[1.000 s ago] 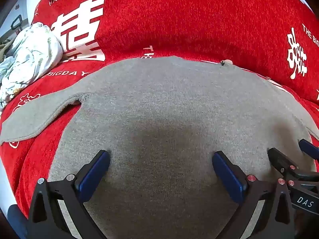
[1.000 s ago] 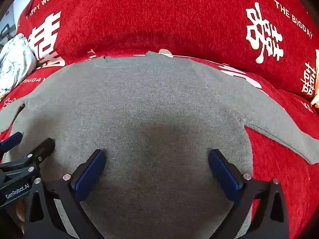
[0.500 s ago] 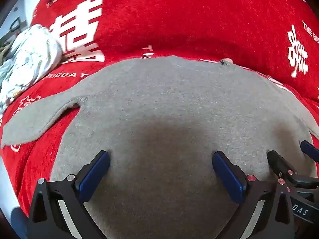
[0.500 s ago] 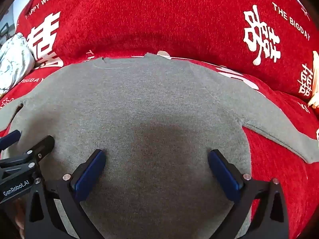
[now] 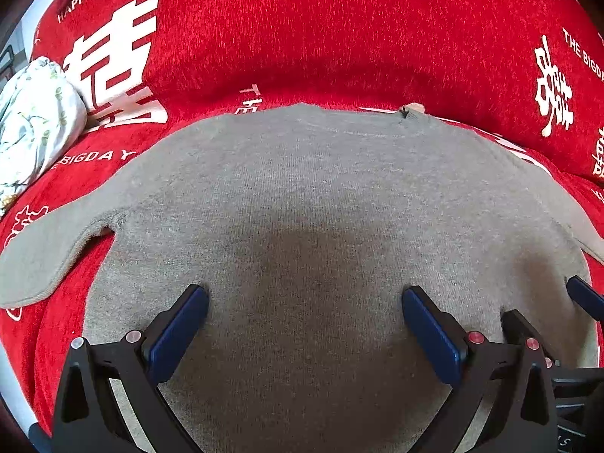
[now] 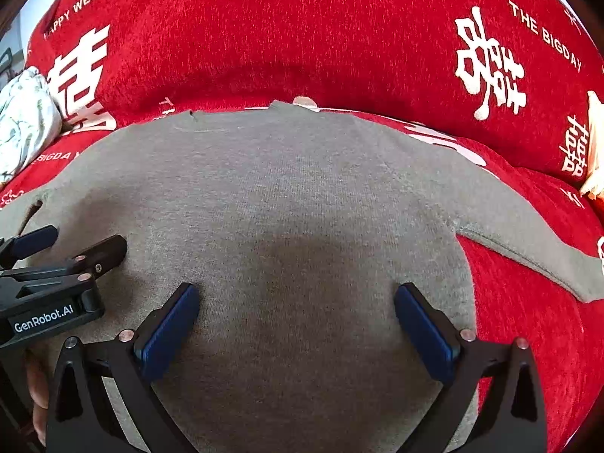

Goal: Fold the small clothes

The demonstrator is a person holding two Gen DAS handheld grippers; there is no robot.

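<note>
A small grey knit sweater (image 5: pixel 302 196) lies flat on a red cloth, neckline at the far side, both sleeves spread out; it also shows in the right wrist view (image 6: pixel 287 196). Its left sleeve (image 5: pixel 41 256) reaches to the left, its right sleeve (image 6: pixel 528 241) to the right. My left gripper (image 5: pixel 304 302) is open and empty over the lower body of the sweater. My right gripper (image 6: pixel 296 298) is open and empty beside it, to its right. Each gripper shows at the edge of the other's view: the right one (image 5: pixel 543 313) and the left one (image 6: pixel 75 241).
The red cloth (image 5: pixel 302 37) with white wedding lettering covers the surface and rises at the back. A crumpled white garment with a green print (image 5: pixel 34 120) lies at the far left. A pale item (image 6: pixel 594 151) peeks in at the right edge.
Both grippers have drawn slightly back and up over the sweater; more of the neckline and the back cloth shows. The sweater has not moved. Both grippers stay open.
</note>
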